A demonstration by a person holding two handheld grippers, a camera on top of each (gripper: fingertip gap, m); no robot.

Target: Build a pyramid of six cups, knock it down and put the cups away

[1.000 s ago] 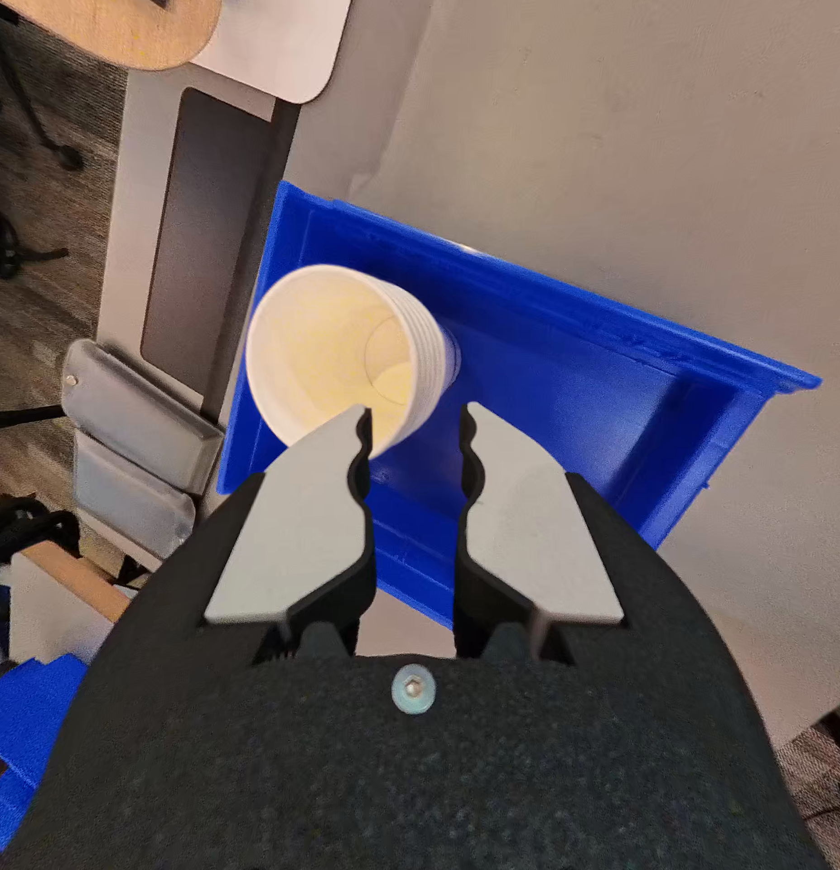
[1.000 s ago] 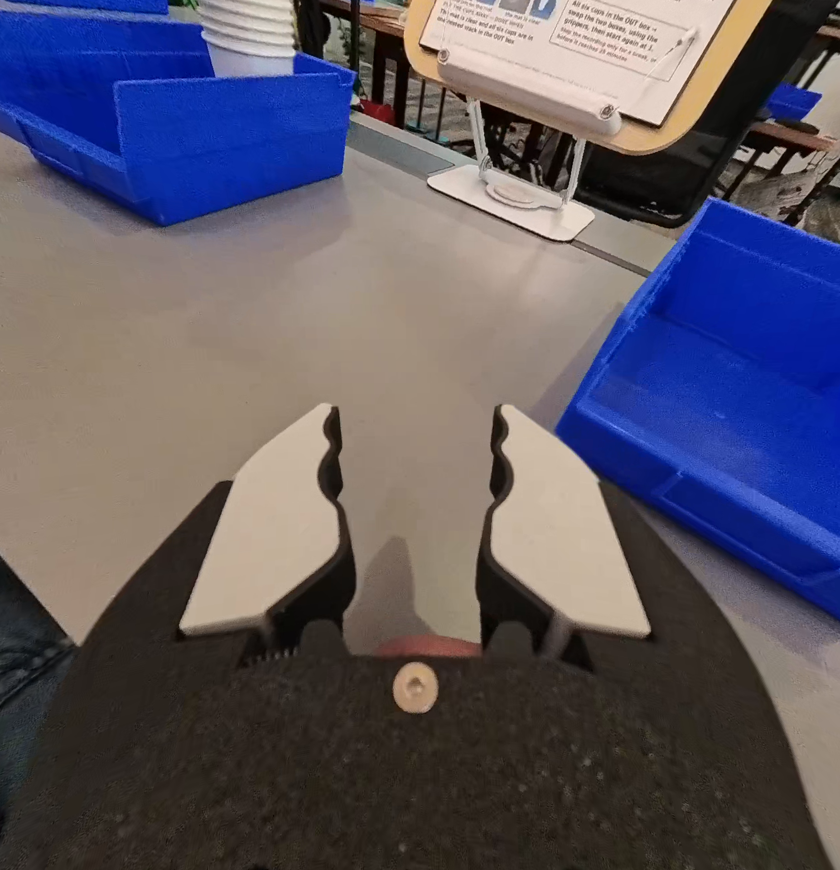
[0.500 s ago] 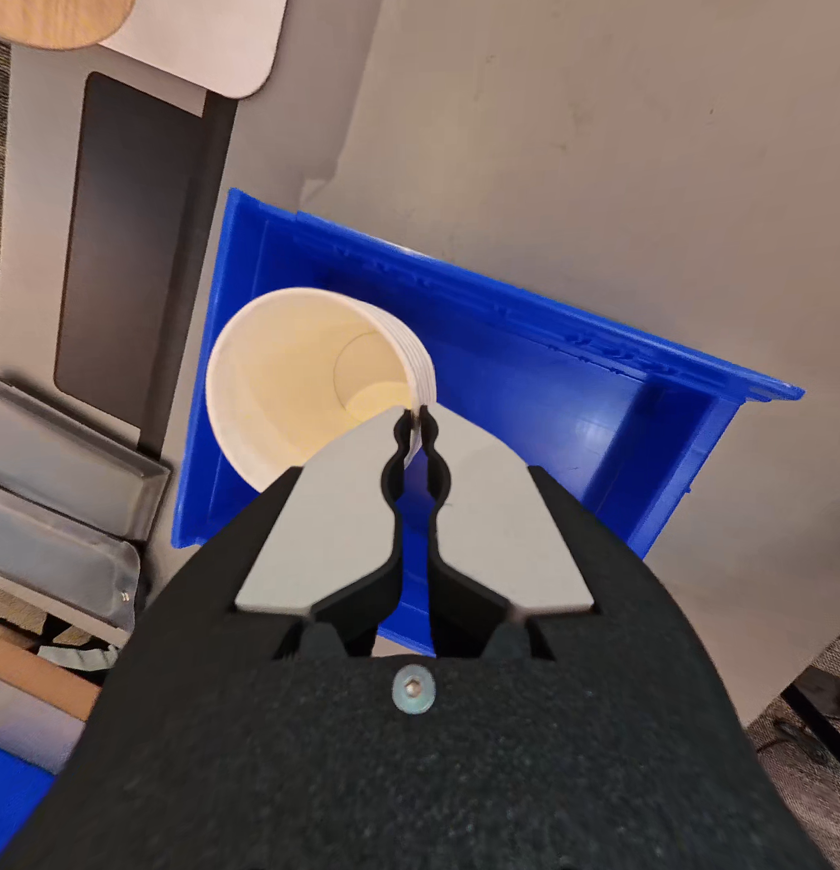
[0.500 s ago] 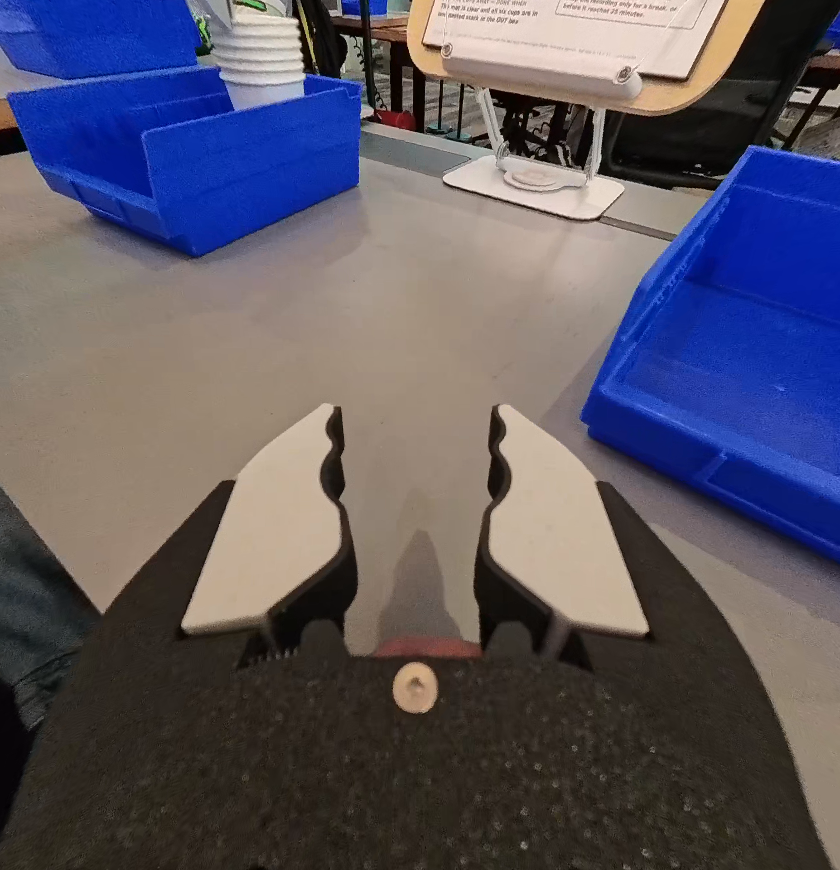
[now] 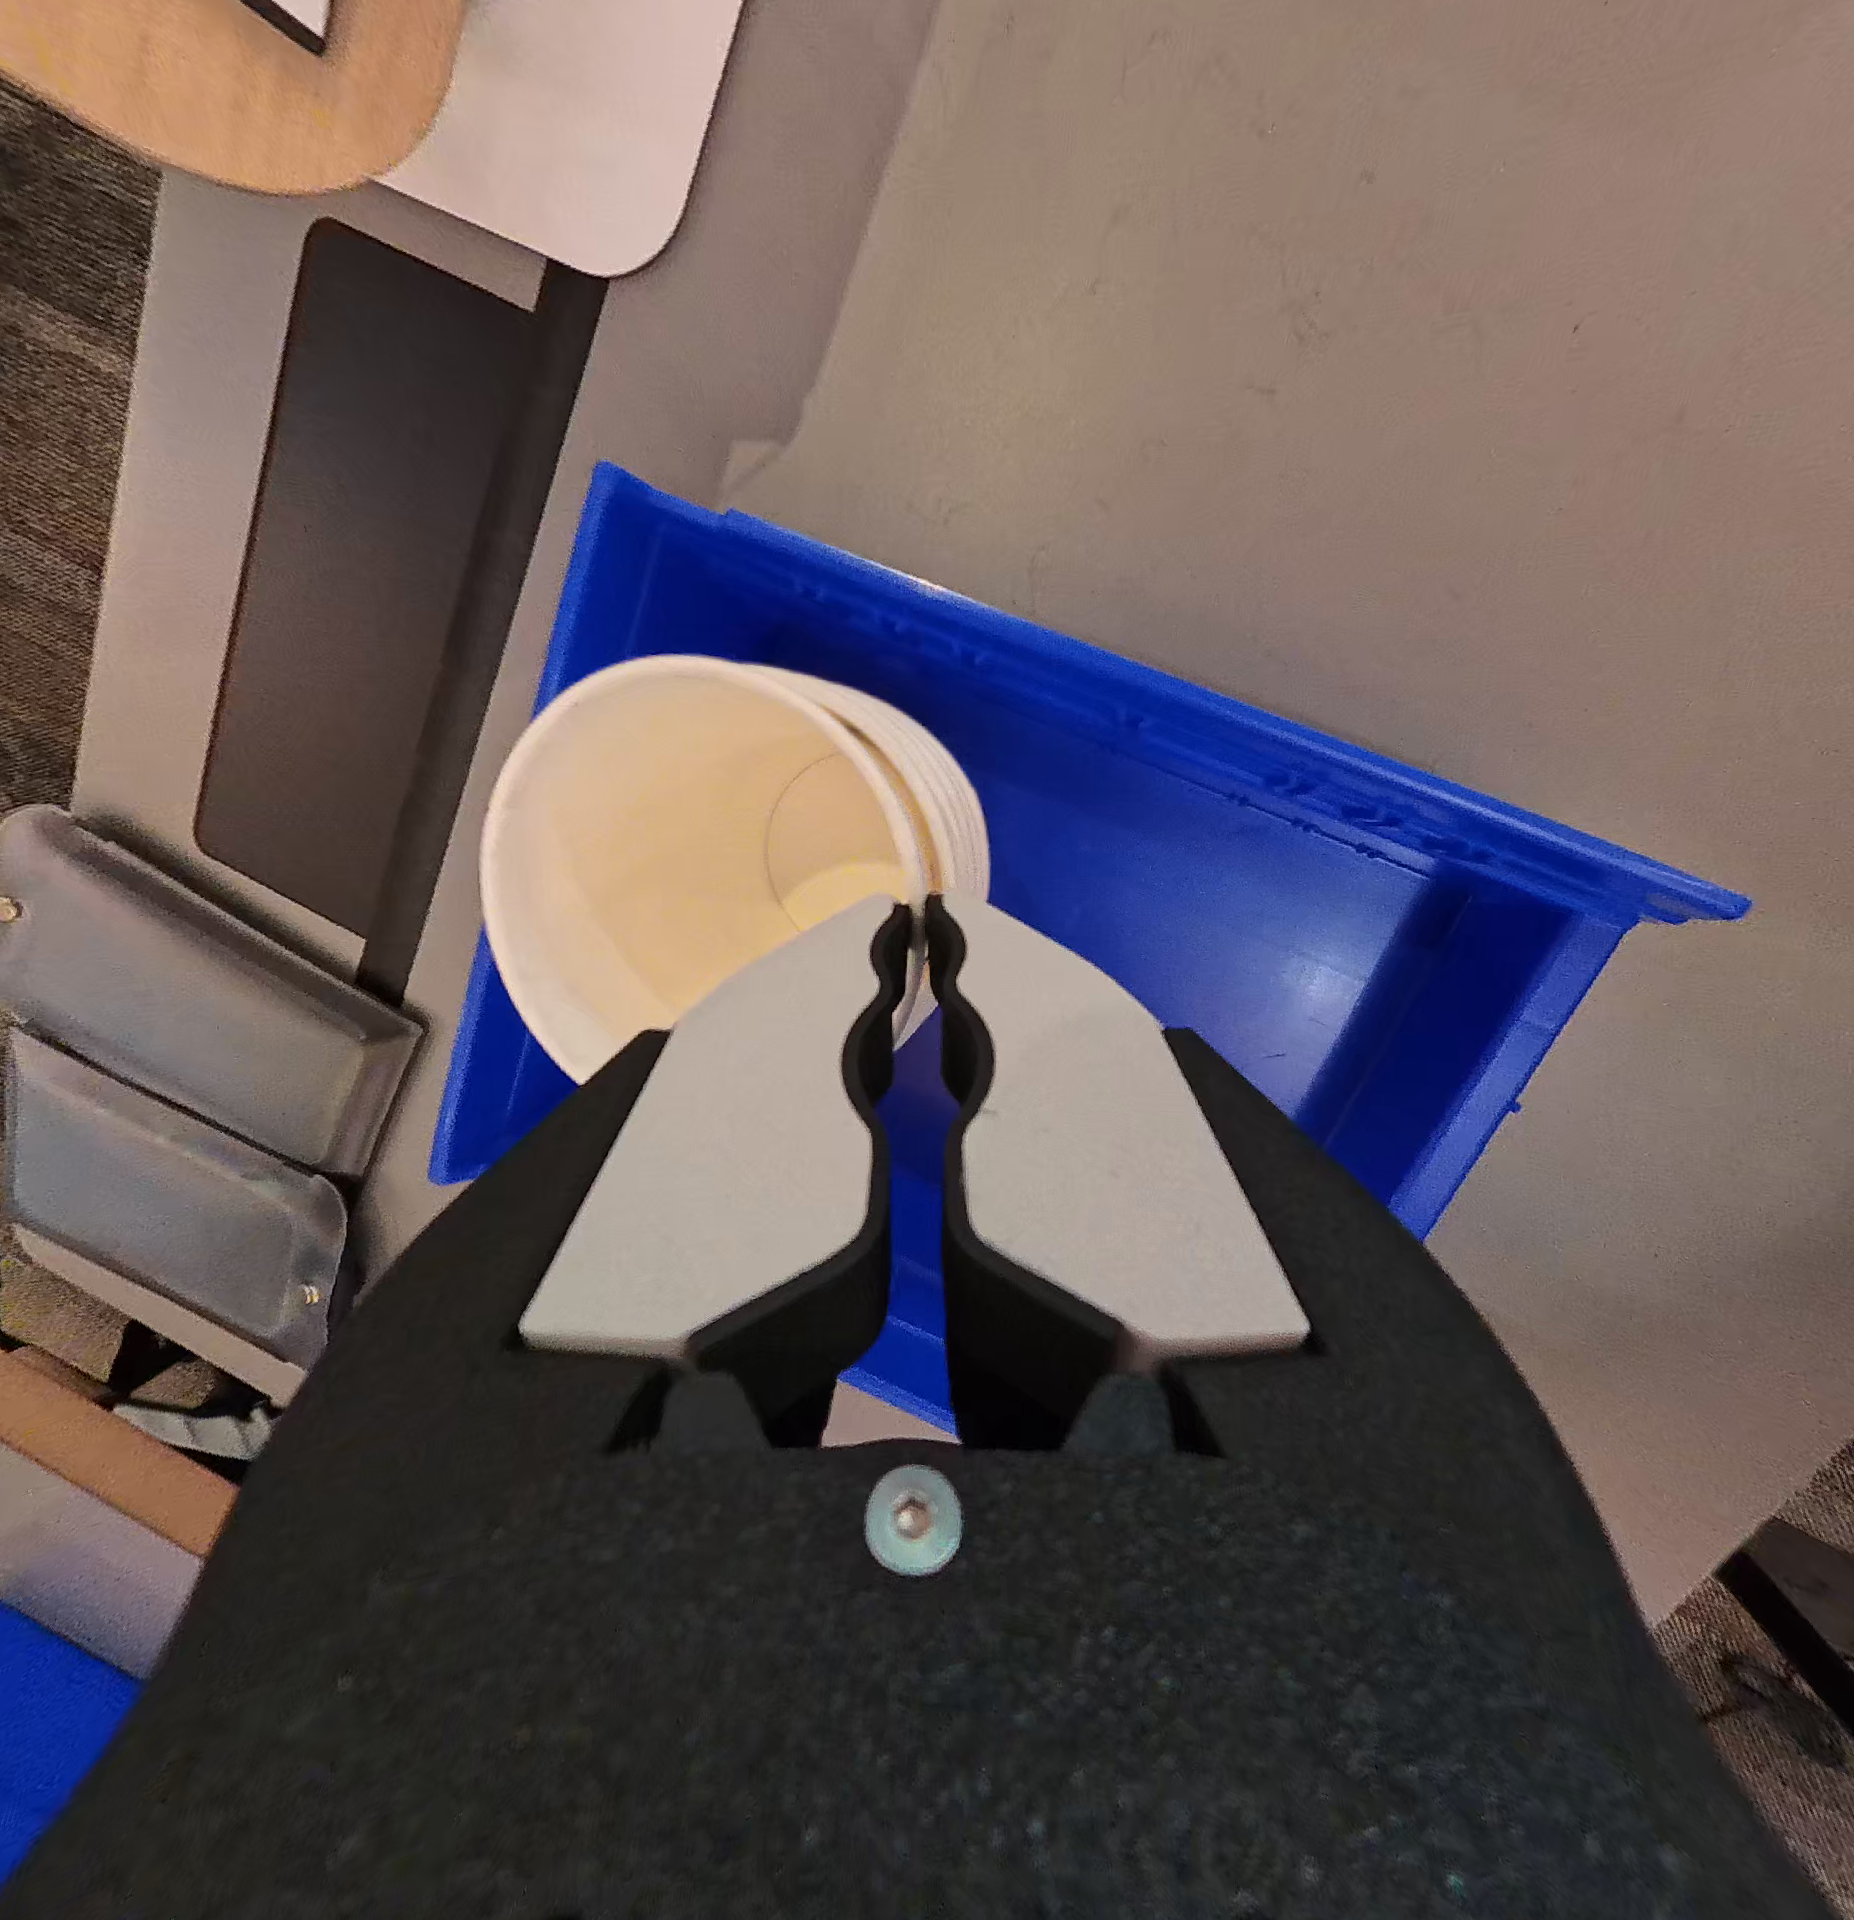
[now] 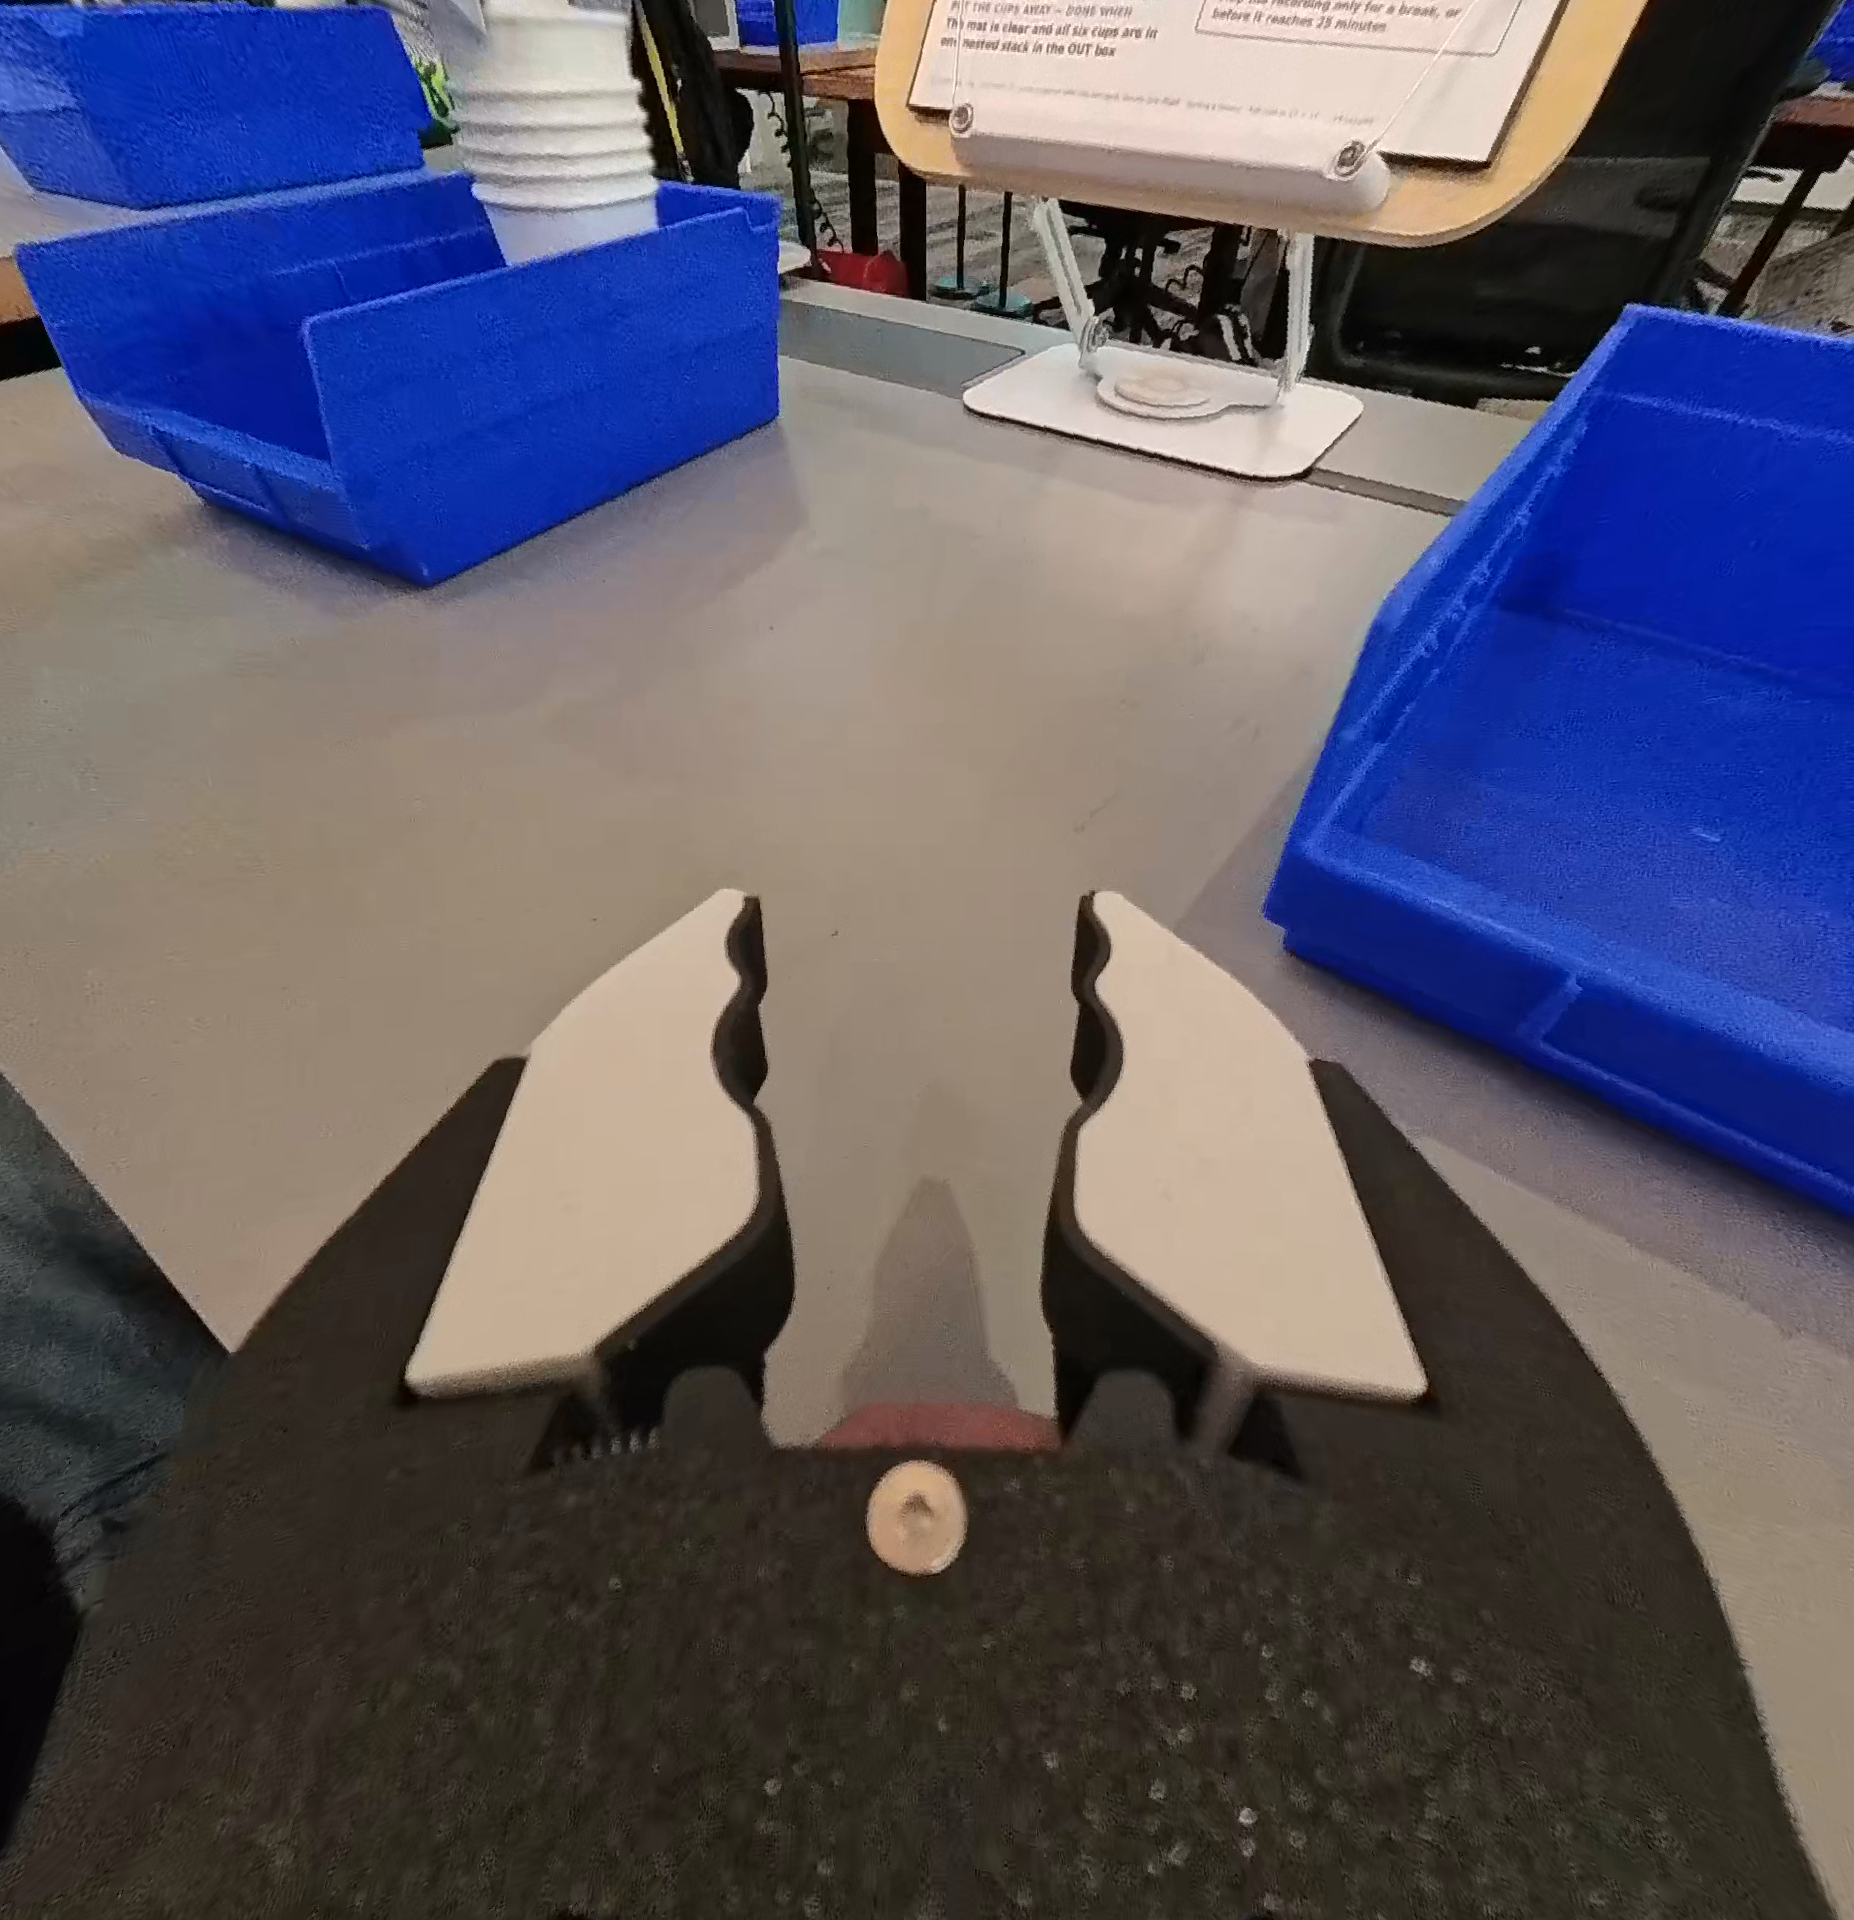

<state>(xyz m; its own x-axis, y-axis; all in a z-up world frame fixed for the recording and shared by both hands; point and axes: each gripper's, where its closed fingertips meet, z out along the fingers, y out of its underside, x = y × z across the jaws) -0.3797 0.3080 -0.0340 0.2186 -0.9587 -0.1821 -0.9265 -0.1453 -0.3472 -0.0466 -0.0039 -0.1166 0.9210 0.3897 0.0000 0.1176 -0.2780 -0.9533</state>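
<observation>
A nested stack of white paper cups [image 5: 694, 862] stands in a blue bin [image 5: 1162, 935] on the grey table; I look down into its open mouth. My left gripper [image 5: 918, 914] is shut on the rim of the top cup, one finger inside and one outside. The top cup's rim sits slightly apart from the rims below. In the right wrist view the same stack [image 6: 559, 135] rises out of the far left blue bin [image 6: 435, 364]. My right gripper [image 6: 912, 925] is open and empty, low over the table near its front edge.
A second blue bin [image 6: 1629, 779] sits at the right with nothing in it. A wooden board on a white stand [image 6: 1172, 395] holds a printed sheet at the back. Another blue bin [image 6: 175, 94] is at the far left. A person's leg [image 6: 40, 1299] is at lower left.
My left gripper closed from open onto the top cup's rim and has lifted slightly, so that rim separates from the stack. My right gripper stayed open and drew back a little.
</observation>
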